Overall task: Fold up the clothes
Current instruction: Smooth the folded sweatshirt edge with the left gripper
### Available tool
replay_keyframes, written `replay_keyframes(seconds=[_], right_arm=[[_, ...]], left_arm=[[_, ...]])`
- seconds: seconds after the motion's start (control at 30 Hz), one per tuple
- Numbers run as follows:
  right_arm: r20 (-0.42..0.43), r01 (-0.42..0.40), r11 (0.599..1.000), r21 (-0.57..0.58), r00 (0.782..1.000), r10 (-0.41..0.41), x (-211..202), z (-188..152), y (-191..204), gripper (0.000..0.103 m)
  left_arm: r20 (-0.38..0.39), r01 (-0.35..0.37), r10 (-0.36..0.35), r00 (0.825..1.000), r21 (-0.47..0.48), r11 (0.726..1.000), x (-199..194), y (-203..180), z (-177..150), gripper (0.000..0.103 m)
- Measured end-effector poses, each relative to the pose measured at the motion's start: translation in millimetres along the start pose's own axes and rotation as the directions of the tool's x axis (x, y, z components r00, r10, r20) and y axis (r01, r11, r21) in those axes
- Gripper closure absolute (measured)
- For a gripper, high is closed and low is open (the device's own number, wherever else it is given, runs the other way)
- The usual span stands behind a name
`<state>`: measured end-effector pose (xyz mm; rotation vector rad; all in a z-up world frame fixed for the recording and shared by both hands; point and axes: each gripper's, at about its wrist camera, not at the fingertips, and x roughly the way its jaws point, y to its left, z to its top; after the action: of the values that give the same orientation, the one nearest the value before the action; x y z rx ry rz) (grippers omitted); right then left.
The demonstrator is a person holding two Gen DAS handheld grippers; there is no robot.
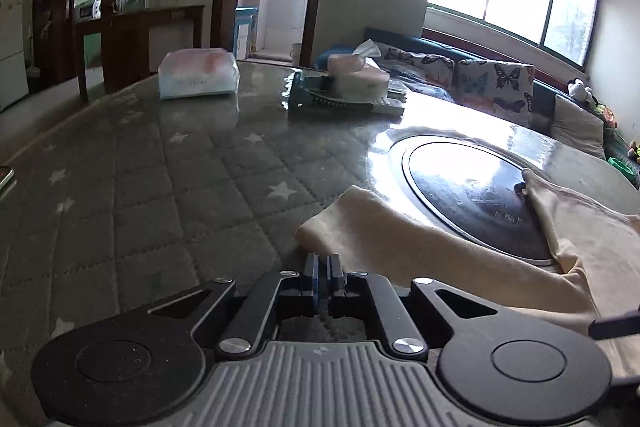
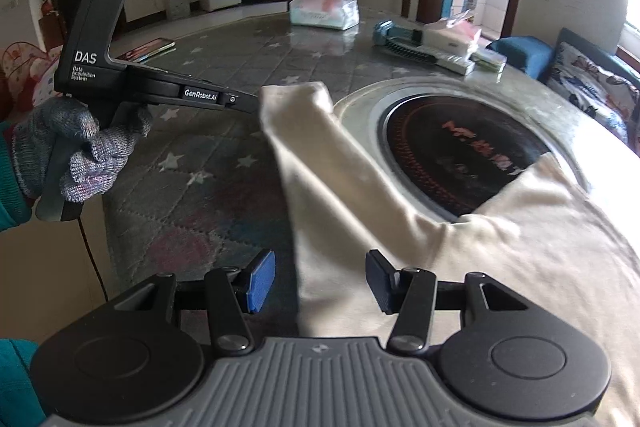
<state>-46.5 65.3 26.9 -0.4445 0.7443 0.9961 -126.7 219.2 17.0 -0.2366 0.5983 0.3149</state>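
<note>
Gloved left hand level, tongs pinching cream sleeve (raised).

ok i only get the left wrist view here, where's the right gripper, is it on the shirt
Observer: The right gripper hangs open over the cream shirt. The cloth's edge shows between its pads, which don't press on it.
Operator: and does my left one really have the sleeve, it's hard to tell from behind
Observer: It looks so. In the right wrist view the shut tip of the left gripper meets the cuff end of the sleeve, and the sleeve slopes up off the table towards it.
Operator: what's holding the left one
Observer: A hand in a grey knit glove, wrapped around the handle.
</note>
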Motion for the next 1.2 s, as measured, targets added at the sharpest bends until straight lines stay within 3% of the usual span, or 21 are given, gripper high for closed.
replay_keyframes(seconds=[0.1, 0.17, 0.23, 0.4, 0.43, 0.47, 0.5, 0.57, 0.83, 0.97, 1.13, 1.2], right_arm=[[-0.025, -0.018, 1.000, -0.003, 1.000, 0.018, 8.1, -1.0, 5.5, 0.052], [-0.029, -0.023, 1.000, -0.007, 0.999, 0.023, 9.9, -2.3, 7.9, 0.051], [-0.030, -0.023, 1.000, -0.020, 0.999, 0.022, 10.3, -3.0, 10.8, 0.051], [-0.034, -0.035, 0.999, -0.012, 0.999, 0.035, 9.7, -3.7, 12.6, 0.051], [-0.034, -0.035, 0.999, -0.011, 0.999, 0.035, 9.5, -3.6, 12.6, 0.051], [-0.034, -0.035, 0.999, -0.011, 0.999, 0.035, 9.4, -3.4, 12.6, 0.051], [-0.034, -0.038, 0.999, -0.009, 0.999, 0.038, 8.9, -2.6, 12.2, 0.052], [-0.023, -0.041, 0.999, -0.010, 0.999, 0.041, 7.6, 1.2, 10.9, 0.055], [0.039, -0.039, 0.999, 0.030, 0.999, 0.037, 27.0, 26.0, 0.3, 0.054], [0.025, -0.111, 0.993, 0.050, 0.994, 0.110, 40.2, 26.6, 7.5, 0.051], [0.042, -0.151, 0.987, -0.051, 0.987, 0.154, 30.8, 22.8, 23.3, 0.052], [0.065, -0.124, 0.992, -0.003, 0.990, 0.124, 23.8, 23.7, 11.4, 0.052]], left_arm=[[0.016, -0.007, 0.007, 1.000, 0.011, 1.000, 0.9, -2.7, 6.9, 0.088], [0.024, -0.015, 0.015, 1.000, 0.030, 0.999, 4.6, -5.7, 12.9, 0.060], [0.027, -0.019, 0.018, 0.999, 0.062, 0.998, 16.0, -11.2, 19.5, 0.056], [-0.027, -0.014, 0.018, 0.999, 0.117, 0.993, 48.2, -21.8, 32.7, 0.057], [-0.043, -0.014, 0.019, 0.999, 0.130, 0.991, 54.2, -23.8, 33.1, 0.063], [-0.052, -0.002, 0.009, 0.999, 0.138, 0.990, 58.2, -24.8, 32.4, 0.077], [-0.044, 0.000, 0.007, 0.999, 0.149, 0.989, 59.0, -26.1, 32.3, 0.082], [-0.013, -0.006, 0.009, 1.000, 0.173, 0.985, 57.1, -29.5, 33.6, 0.099], [0.168, -0.036, -0.003, 0.986, 0.230, 0.972, 29.1, -39.5, 48.7, 0.100], [0.150, -0.070, 0.036, 0.988, 0.229, 0.971, 33.1, -33.1, 48.7, 0.099], [0.094, -0.102, 0.087, 0.992, 0.173, 0.980, 35.8, -15.8, 43.7, 0.095], [0.064, -0.099, 0.090, 0.994, 0.141, 0.985, 34.3, -8.9, 40.0, 0.081]])
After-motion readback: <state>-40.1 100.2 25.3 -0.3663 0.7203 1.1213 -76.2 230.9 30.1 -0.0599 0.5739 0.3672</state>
